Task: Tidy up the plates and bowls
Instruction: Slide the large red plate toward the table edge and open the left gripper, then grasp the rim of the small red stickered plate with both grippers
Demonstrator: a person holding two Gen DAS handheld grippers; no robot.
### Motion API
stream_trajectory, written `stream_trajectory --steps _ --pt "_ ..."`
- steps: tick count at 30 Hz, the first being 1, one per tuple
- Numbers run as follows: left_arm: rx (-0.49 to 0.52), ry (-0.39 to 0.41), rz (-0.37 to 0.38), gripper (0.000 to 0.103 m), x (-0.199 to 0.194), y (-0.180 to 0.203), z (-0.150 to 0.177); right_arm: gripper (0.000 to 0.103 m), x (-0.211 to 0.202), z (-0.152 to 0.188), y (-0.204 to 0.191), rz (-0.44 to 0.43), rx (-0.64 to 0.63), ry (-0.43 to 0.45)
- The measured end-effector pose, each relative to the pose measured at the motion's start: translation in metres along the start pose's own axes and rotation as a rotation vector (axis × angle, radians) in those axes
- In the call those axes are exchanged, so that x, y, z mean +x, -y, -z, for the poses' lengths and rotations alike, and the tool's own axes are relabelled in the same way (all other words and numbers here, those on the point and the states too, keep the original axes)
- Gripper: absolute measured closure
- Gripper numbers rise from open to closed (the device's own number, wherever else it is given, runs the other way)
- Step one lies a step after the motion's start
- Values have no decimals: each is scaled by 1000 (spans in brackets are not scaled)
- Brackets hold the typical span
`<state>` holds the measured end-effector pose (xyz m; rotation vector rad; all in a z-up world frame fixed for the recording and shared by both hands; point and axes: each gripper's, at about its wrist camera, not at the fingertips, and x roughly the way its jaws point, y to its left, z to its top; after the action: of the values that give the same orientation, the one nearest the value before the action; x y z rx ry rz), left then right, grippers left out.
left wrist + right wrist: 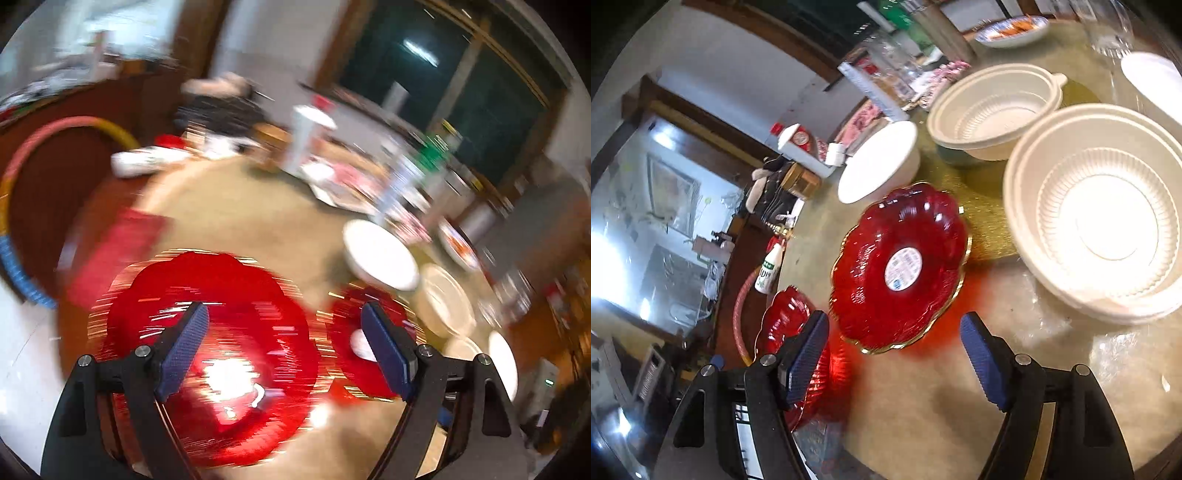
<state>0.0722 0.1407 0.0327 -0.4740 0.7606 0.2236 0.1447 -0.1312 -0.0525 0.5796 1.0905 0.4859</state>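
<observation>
The left wrist view is motion-blurred. My left gripper (284,350) is open above a red scalloped glass plate (236,295) on the table; a second red plate (351,321) lies to its right. In the right wrist view my right gripper (894,354) is open and empty just short of a gold-rimmed red glass plate with a white sticker (901,269). The other red plate (786,321) sits behind my left finger (807,354). White bowls stand beyond: a large stack (1100,229), a handled one (997,110), and a smooth one (882,162).
The round table (923,398) is covered with glossy film. Bottles, boxes and packets (798,144) crowd its far side, with a patterned dish of food (1012,29) and a glass (1108,26). A hoop (44,147) leans on the left.
</observation>
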Motion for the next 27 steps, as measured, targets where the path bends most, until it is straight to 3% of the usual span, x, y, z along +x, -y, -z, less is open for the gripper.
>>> stream_trajectory --steps 4,6,13,21,22,24,25,26,27 --pt "113 -232 75 18 55 46 -14 27 10 -11 3 -4 -2 -36" --pt "120 -295 78 18 76 53 -17 27 16 -15 5 -3 1 -45" --pt "71 -387 86 18 118 59 -22 27 30 -22 12 -2 2 -48" --pt "156 -403 50 19 141 73 -10 27 38 -24 19 -3 4 -42" --pt "170 -400 38 23 142 74 -9 27 38 -24 19 -2 0 -38" --pt "196 -382 3 51 143 76 -8 29 39 -24 17 8 -19 -43" --pt "204 -380 -15 58 143 77 -7 32 41 -24 15 15 -27 -48" --pt "208 -380 -27 69 145 77 -7 45 42 -24 15 24 -36 -59" --pt "219 -383 -46 73 146 77 -5 57 44 -23 15 42 -37 -66"
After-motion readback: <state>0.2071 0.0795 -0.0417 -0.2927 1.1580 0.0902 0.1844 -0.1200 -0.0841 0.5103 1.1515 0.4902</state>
